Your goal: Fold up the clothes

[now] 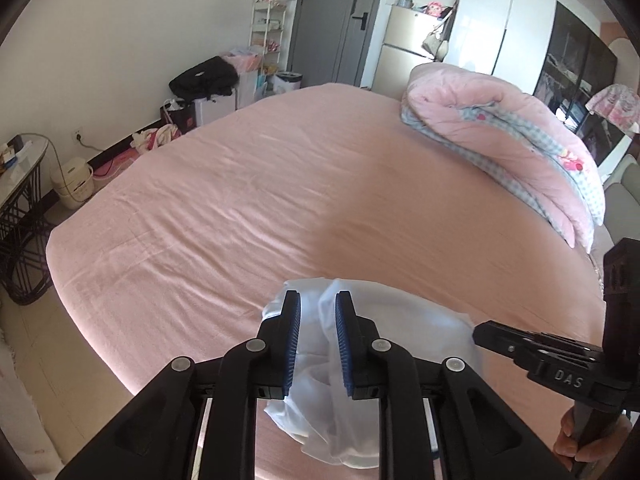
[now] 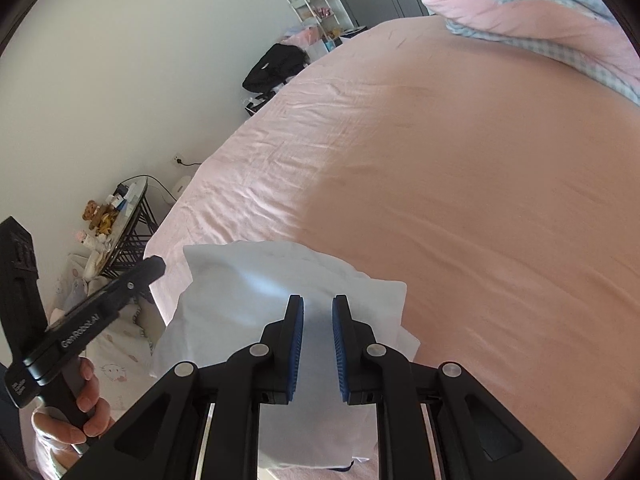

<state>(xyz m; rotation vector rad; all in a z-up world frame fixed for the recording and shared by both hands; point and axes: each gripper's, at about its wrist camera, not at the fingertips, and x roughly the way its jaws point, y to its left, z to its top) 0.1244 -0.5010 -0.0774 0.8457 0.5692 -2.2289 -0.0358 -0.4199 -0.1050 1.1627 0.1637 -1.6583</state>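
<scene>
- The bed, under a lightly wrinkled pink sheet, fills most of both views; sunlight brightens its side from 9 o'clock, the rest lies in shade.
- White walls run behind it, with a grey door at 12 o'clock in the left wrist view and a tall white wardrobe toward 1 o'clock.
- A rolled pink quilt with a blue-check lining lies on the far corner of the bed at 2 o'clock.
- A white shelf rack stands beside the door; a black bag sits on boxes on the floor at 10 o'clock.
- A round side table with a dark wire base stands by the wall at 9 o'clock in the right wrist view.
- The white garment lies bunched on the near edge of the bed at 6 o'clock.
- Left gripper: fingers clenched on a fold of the garment.
- Right gripper: fingers narrowly apart over the garment; whether they pinch it I cannot tell.
</scene>
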